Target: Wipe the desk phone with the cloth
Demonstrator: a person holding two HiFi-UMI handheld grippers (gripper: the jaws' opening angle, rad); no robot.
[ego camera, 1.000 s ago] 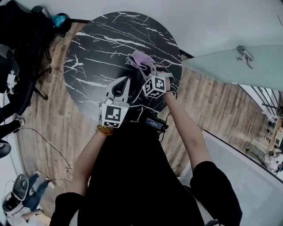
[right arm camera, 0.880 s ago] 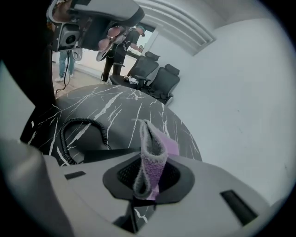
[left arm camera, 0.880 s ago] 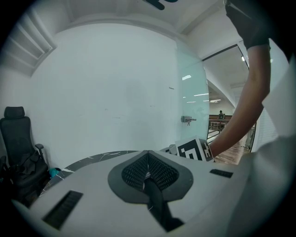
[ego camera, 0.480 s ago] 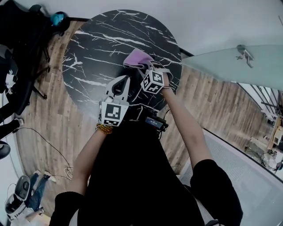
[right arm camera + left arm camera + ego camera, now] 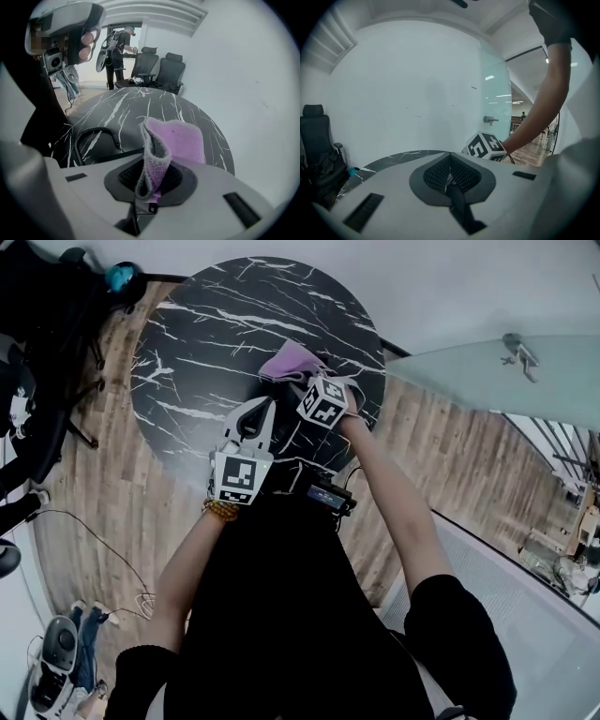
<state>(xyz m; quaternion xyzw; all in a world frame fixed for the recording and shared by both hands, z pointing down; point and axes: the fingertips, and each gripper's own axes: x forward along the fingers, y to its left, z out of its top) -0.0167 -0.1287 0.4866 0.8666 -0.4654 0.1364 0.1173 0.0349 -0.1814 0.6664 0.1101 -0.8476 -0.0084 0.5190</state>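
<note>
Marble table [image 5: 206, 334] on plank floor [image 5: 94, 512]; right tool [image 5: 149, 182] grips cloth [image 5: 177, 140].

Cloth [image 5: 291, 362] in right tongs [image 5: 305, 382] above the table [image 5: 206, 324]; left tongs [image 5: 258, 413] just left, nearer the person [image 5: 272, 615].

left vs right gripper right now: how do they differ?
The left gripper is shut on nothing, while the right gripper is shut on the purple cloth. In the head view, the right gripper reaches farther across the black marble table, and the left gripper sits nearer the person, by the table's near edge. Both have their jaws together.
</note>
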